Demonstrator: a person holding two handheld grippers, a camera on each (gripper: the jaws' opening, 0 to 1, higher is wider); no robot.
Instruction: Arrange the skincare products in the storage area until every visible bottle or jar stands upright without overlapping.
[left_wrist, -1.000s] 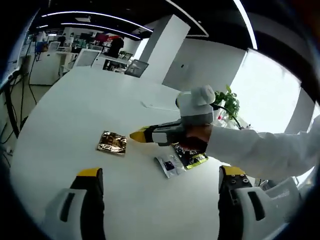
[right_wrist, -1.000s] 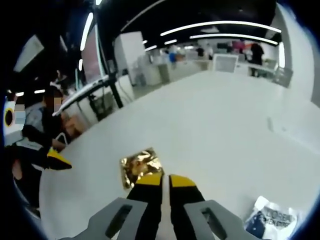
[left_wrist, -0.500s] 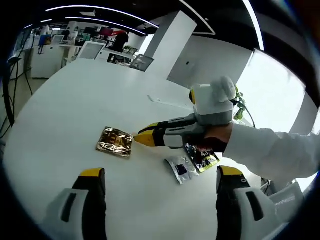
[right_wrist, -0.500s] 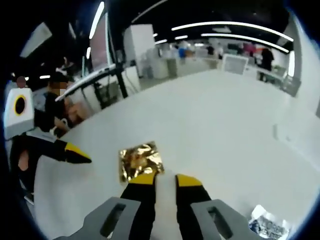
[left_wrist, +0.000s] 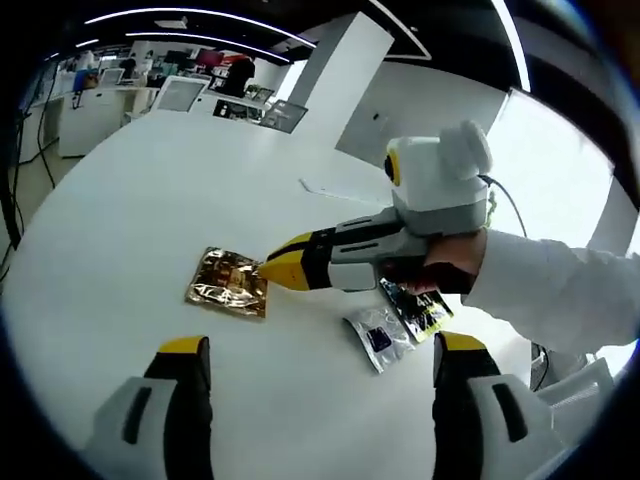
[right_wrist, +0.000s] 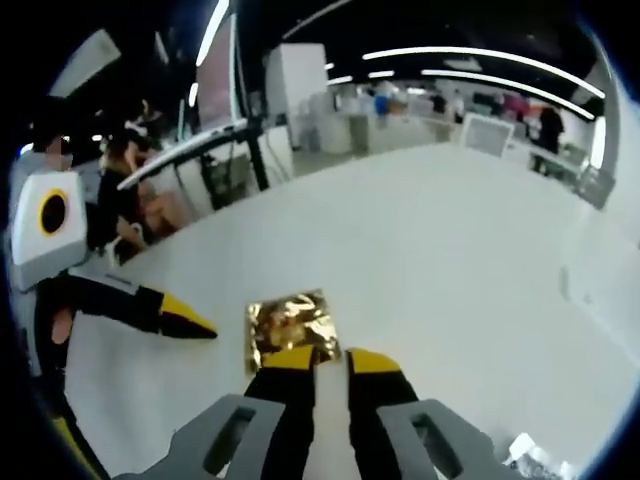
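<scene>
Right gripper (right_wrist: 317, 357) fingers are parted at the gold sachet (right_wrist: 290, 322); left gripper (left_wrist: 320, 345) is held wide. Edge should be straddled squarely.

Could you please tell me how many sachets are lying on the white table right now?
3: a gold sachet at the right gripper tips, a clear sachet nearer the sleeve, and a dark yellow-edged sachet beside it, partly under the hand. Others may be hidden.

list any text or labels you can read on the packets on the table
No text can be read.
Gold foil sachet: shiny and crinkled, no print visible.
Clear sachet with dark blue label: print too small and blurred to read.
Black and yellow sachet: partly hidden by the right gripper, markings blurred.
</scene>
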